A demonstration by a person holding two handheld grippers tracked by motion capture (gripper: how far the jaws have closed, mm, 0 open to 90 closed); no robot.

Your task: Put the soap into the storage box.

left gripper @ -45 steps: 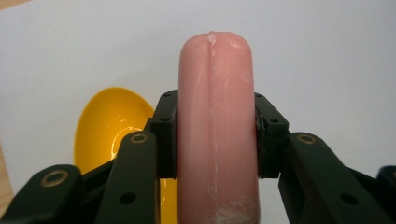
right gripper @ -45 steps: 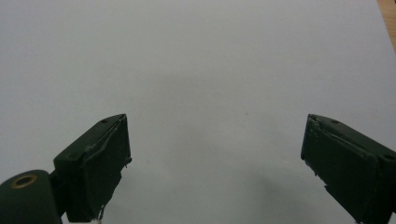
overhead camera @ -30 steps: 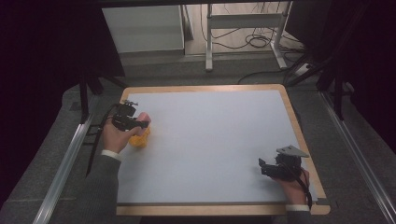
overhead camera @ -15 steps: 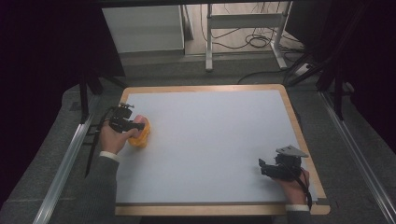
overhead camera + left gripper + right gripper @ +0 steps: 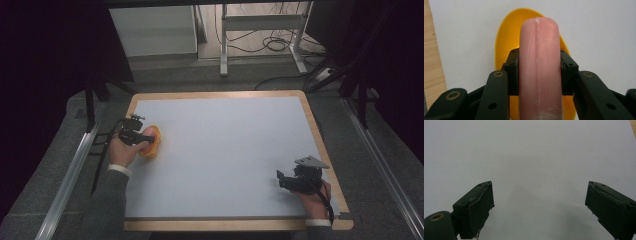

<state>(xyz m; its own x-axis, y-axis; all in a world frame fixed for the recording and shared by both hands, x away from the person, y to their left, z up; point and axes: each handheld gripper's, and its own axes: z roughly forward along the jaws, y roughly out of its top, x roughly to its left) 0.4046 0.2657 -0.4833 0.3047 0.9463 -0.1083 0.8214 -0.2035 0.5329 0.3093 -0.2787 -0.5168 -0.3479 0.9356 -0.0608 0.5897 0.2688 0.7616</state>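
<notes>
Left tongs: your left gripper (image 5: pixel 539 72) is clamped on the pink sausage (image 5: pixel 540 62), one pad on each side of it.
Sausage: it hangs over the yellow bowl (image 5: pixel 501 47), at about 9 o'clock on the white mat (image 5: pixel 225 150).
Bowl: it sits just inside the mat's left edge, beside the wooden rim (image 5: pixel 131 105).
Right tongs: your right gripper (image 5: pixel 540 205) stands wide with nothing between its pads, at about 4 o'clock, well apart from the bowl.

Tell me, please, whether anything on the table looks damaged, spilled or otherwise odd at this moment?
Nothing serious. The pink sausage clamped in the left gripper has whitish scuffs along its seam and near its base. It sits over the yellow dish, which is upright, with nothing spilled. The right gripper is open over bare table.
</notes>
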